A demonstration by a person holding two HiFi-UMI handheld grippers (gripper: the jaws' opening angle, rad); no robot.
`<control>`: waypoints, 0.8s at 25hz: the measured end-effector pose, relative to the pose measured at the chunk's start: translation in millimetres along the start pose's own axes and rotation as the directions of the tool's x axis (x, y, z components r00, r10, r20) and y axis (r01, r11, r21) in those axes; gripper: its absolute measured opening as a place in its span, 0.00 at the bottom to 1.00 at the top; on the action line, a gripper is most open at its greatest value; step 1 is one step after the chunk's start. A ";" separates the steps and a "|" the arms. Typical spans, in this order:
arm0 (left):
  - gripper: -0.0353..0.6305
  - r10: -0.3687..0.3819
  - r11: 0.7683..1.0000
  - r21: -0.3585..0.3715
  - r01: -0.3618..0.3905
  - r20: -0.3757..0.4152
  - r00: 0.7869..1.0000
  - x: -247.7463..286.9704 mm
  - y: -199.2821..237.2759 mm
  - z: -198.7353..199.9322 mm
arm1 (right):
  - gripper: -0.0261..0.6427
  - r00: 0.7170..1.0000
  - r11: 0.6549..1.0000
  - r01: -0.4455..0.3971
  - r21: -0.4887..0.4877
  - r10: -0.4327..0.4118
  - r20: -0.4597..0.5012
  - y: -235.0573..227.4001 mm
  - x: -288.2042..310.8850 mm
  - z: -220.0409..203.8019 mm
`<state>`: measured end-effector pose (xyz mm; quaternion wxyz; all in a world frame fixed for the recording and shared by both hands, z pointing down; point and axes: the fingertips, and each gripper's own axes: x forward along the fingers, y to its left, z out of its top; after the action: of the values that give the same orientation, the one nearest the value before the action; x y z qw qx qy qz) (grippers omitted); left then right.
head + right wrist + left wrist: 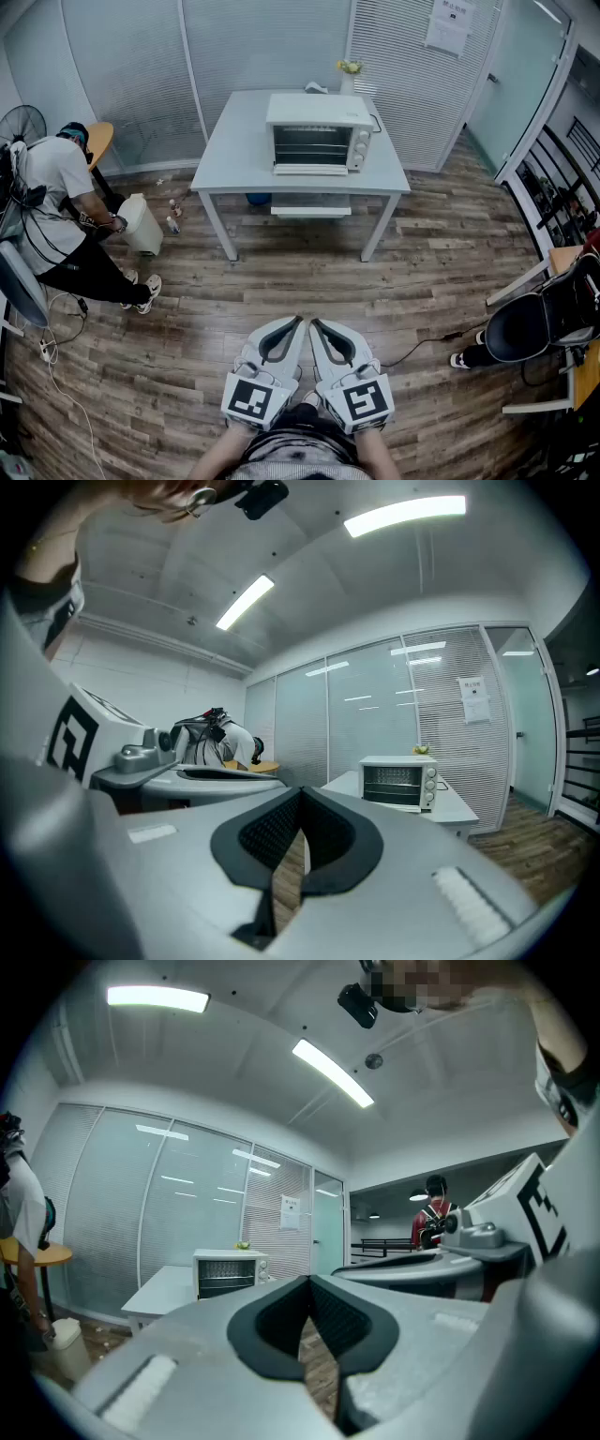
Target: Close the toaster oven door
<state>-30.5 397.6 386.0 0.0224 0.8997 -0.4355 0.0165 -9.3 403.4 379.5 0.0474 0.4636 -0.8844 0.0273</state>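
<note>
A white toaster oven (319, 131) stands on a white table (234, 155) at the far side of the room. Its door seems to lie dropped open as a flat strip at the front (310, 171). The oven is small and distant in the left gripper view (228, 1272) and the right gripper view (398, 783). My left gripper (299, 321) and right gripper (314, 323) are held side by side close to my body, far from the table. Both are shut, and nothing is between the dark pads (281, 1321) (323, 841).
A crouching person (66, 187) works at the left beside a white bin (142, 223) and a fan (21, 122). A black chair (530, 323) and a floor cable (422, 342) are at the right. Wood floor (300, 272) stretches between me and the table.
</note>
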 end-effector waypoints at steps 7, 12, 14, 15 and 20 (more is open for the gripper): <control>0.06 0.035 0.999 -0.010 -0.035 -0.016 0.999 -0.5 -4.6 4.9 | 0.04 0.999 1.000 0.015 0.021 -0.016 0.030 -7.3 -10.2 2.7; 0.12 0.047 0.999 -0.010 -0.047 -0.012 0.999 1.2 -7.1 4.9 | 0.14 0.999 1.000 0.018 0.025 -0.019 0.030 -14.0 -15.4 1.2; 0.15 0.054 0.998 -0.007 -0.054 -0.012 0.998 1.0 -7.4 5.7 | 0.16 1.000 1.000 0.011 0.027 -0.012 0.029 -14.6 -16.7 -0.4; 0.15 0.055 0.998 -0.014 -0.055 -0.010 0.998 1.1 -8.2 5.2 | 0.16 1.000 1.000 0.007 0.027 -0.008 0.027 -14.8 -17.3 -1.6; 0.18 0.059 0.997 -0.052 -0.060 -0.008 0.998 4.7 -15.0 -2.7 | 0.16 1.000 0.999 -0.016 0.030 0.016 0.017 -18.0 -18.2 -7.2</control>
<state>-15.8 403.4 388.5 0.0467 0.8854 -0.4623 0.0085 16.2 408.7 384.7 0.0325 0.4574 -0.8879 0.0371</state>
